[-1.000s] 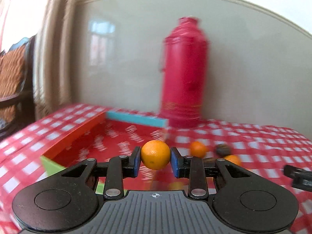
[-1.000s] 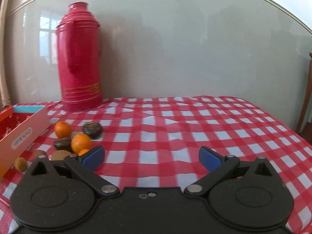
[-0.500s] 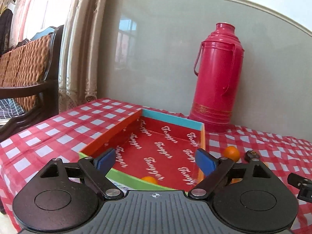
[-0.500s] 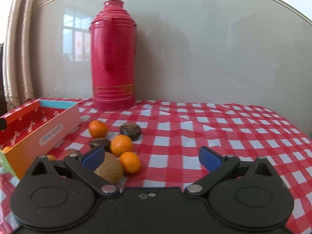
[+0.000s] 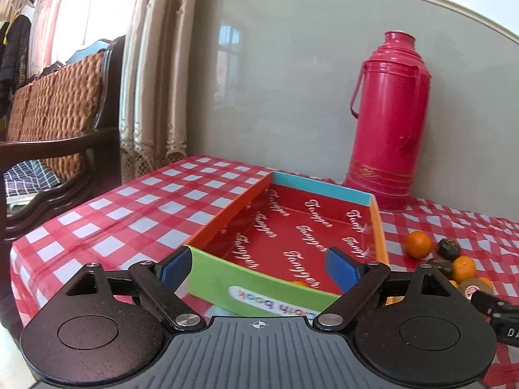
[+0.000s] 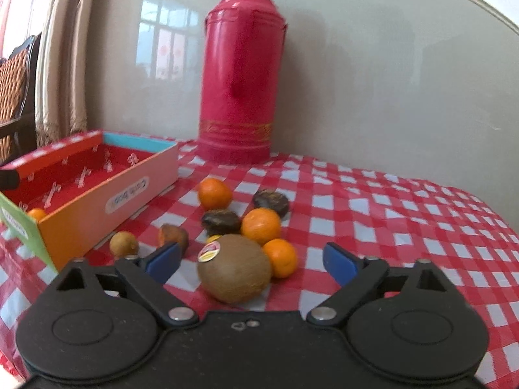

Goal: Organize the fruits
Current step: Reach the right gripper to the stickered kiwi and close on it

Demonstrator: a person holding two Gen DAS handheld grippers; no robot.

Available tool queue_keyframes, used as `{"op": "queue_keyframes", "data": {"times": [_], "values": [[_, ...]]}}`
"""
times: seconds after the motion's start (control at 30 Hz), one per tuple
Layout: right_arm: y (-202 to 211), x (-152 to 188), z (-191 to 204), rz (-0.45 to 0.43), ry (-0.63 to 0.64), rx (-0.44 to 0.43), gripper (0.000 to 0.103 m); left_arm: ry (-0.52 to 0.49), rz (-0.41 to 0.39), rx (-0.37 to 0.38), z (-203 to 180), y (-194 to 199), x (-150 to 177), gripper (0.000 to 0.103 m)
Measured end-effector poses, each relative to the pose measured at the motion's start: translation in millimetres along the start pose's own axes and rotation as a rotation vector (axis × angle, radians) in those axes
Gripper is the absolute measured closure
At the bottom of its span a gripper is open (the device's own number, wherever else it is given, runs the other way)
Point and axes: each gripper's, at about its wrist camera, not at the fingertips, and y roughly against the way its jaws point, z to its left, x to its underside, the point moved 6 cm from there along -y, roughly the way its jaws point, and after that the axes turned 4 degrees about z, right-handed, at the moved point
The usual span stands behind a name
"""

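Observation:
A colourful cardboard box [image 5: 259, 288] with a red inside lies on the checked table; it also shows at the left of the right wrist view [image 6: 97, 201]. One orange [image 6: 36, 214] lies in its near corner. My left gripper [image 5: 258, 267] is open and empty just in front of the box's green end. My right gripper [image 6: 253, 261] is open and empty, with a brown kiwi [image 6: 235, 267] between its fingers. Behind the kiwi lie three oranges [image 6: 261, 225] and several dark brown fruits [image 6: 220, 220].
A tall red thermos [image 6: 241, 74] stands at the back against the wall, right of the box. A wicker chair [image 5: 55, 120] and curtains stand beyond the table's left edge. The red-checked cloth [image 6: 405, 227] stretches to the right.
My left gripper opened and let the orange drop into the box, then drew back. My right gripper moved left toward the fruit pile, and the kiwi now lies between its fingers.

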Motion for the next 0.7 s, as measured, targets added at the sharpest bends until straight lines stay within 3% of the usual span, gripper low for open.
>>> {"op": "queue_keyframes", "data": {"times": [0.13,0.17,0.23,0.47,0.7], "values": [[-11,5,6,0.048,0.001,0.009,0.027,0.010,0.000,-0.020,14,-1,0,0.014],[-14,5,8,0.060,-0.004,0.007,0.032,0.012,0.003,-0.025,18,-2,0,0.014],[-21,8,10,0.099,-0.009,0.001,0.054,0.016,0.005,-0.034,26,-3,1,0.014],[-20,-3,13,0.071,-0.073,-0.013,0.056,0.055,0.007,-0.067,54,-5,2,0.014],[11,-36,52,-0.095,-0.051,-0.104,0.056,0.062,0.012,-0.094,78,-2,4,0.014]]}}
